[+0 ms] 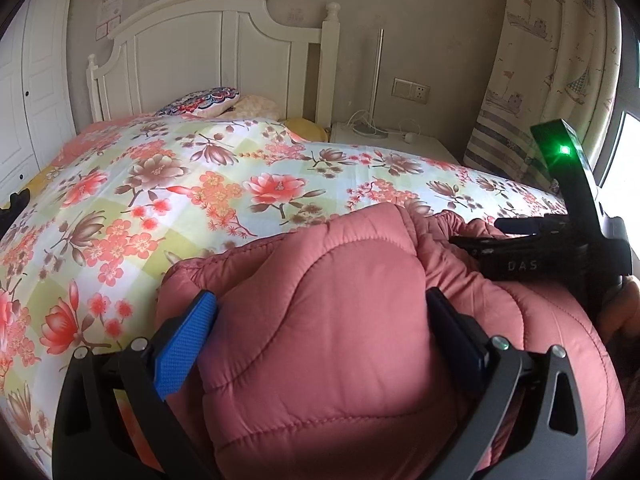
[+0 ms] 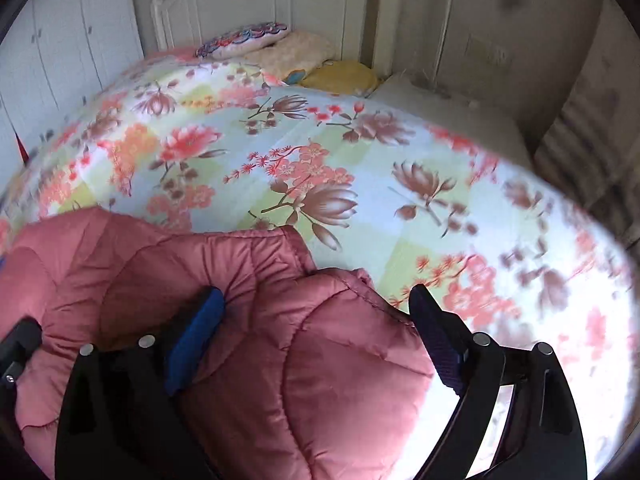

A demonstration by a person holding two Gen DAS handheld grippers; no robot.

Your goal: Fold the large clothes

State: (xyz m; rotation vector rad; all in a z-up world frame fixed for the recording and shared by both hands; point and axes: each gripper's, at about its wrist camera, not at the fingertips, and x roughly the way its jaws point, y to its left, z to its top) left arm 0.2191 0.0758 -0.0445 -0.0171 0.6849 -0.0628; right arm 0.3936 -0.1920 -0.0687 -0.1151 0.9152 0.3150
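A pink quilted puffer jacket (image 1: 340,340) lies bunched on the flowered bed at the near edge. My left gripper (image 1: 320,308) is wide open, its fingers straddling a puffy bulge of the jacket. The right gripper's body (image 1: 532,248) shows at the right of the left wrist view, resting on the jacket. In the right wrist view the jacket (image 2: 248,340) fills the lower left. My right gripper (image 2: 316,300) is wide open with a fold of jacket between its fingers. The right wrist view is blurred.
The bed has a flowered cover (image 1: 192,184), a white headboard (image 1: 208,52) and pillows (image 1: 204,102) at the far end. A white nightstand (image 1: 392,140) with a lamp pole stands to the right. A curtain (image 1: 536,64) hangs at right; a wardrobe (image 1: 28,92) stands at left.
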